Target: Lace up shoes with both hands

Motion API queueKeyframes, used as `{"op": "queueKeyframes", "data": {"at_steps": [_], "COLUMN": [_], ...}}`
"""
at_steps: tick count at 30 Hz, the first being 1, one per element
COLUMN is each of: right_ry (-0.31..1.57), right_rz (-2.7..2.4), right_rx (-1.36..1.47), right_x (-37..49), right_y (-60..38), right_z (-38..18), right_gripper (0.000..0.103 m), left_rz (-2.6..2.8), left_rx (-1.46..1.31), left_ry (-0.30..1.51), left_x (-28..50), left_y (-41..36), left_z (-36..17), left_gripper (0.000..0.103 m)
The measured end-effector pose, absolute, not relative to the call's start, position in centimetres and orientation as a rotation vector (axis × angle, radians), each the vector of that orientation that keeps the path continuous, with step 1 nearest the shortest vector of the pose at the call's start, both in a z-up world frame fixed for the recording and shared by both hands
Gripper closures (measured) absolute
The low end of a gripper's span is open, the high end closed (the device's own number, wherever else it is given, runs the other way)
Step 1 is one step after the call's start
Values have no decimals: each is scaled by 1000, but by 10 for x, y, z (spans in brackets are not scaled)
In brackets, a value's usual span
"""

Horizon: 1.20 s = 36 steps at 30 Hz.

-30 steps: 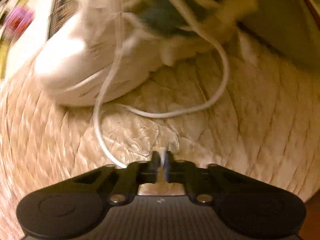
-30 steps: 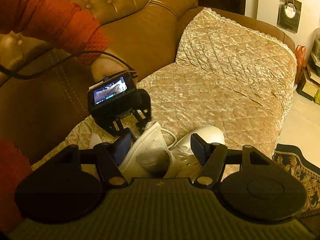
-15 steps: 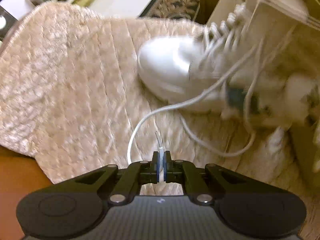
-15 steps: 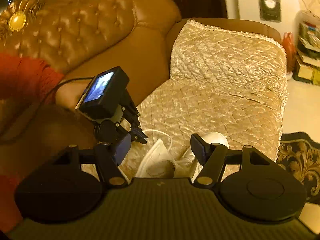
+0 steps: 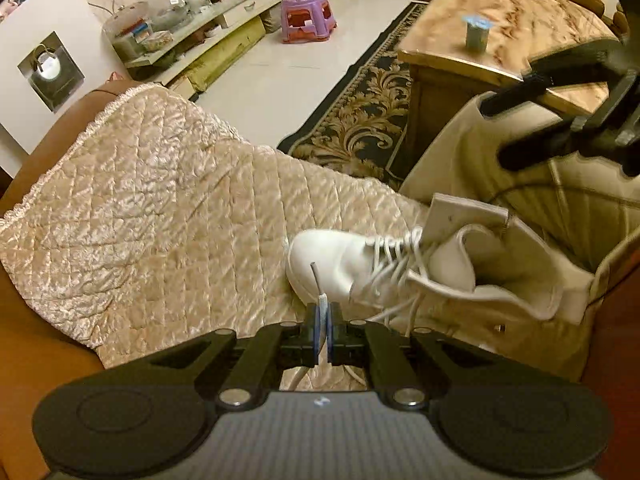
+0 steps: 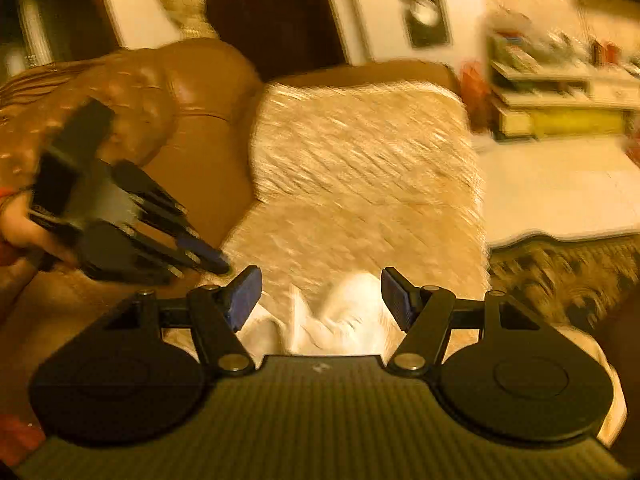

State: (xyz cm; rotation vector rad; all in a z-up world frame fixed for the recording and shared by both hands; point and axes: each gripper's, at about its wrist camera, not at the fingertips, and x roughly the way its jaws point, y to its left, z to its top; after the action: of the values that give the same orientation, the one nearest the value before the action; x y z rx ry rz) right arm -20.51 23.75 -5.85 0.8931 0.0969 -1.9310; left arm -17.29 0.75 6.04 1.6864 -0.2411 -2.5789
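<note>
Beside the shoe (image 5: 332, 264), left tongs (image 5: 323, 330) pinch lace (image 5: 321, 304).

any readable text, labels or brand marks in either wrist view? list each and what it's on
None readable.
Small light mark on the left gripper body: too small to read.
Same mark on the right gripper body: blurred.
Cup on the wooden table: lid print blurred.
White shoe: no visible branding.

Both wrist views near, share shoe (image 5: 332, 264), quilt (image 5: 160, 216).

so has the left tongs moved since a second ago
Yes. In the right wrist view the left tongs have dropped down and left against the sofa back, still shut on the lace.
</note>
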Motion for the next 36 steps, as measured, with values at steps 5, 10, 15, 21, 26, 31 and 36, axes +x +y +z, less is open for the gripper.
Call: {"op": "queueKeyframes", "data": {"at_steps": [5,10,15,21,26,31,36], "right_ry": [111,25,145,-164,-423,-446,-479], "right_rz": [-1858,-1771,-1699,-1703,-1695,-1640,-1607], "right_rx": [1058,1113,1142,1308,1436,1452,1482], "right_x": [-215,-227,-227,-251,-279,-282,-291], "right_y": [236,226,198,235,274,274,279], "right_z": [-65,-70,-82,-113,-139,-149,-156], "right_gripper": [29,51,84,85,85,84,82], "left_rz": [-2593,-2608,-2620,-2620,-2609,-2546,-2442], "left_rx": [1728,1771,1819,1959,2148,2341,2477], "left_ry": [-232,-223,-221,-314,-476,-528,-537], "left_x": [-189,-204,-221,-253,-291,-318,-314], "left_y": [16,25,34,49,63,72,77], "left_z": [65,70,74,68,58,48,36], "left_gripper": [100,100,100,100,100,100,100]}}
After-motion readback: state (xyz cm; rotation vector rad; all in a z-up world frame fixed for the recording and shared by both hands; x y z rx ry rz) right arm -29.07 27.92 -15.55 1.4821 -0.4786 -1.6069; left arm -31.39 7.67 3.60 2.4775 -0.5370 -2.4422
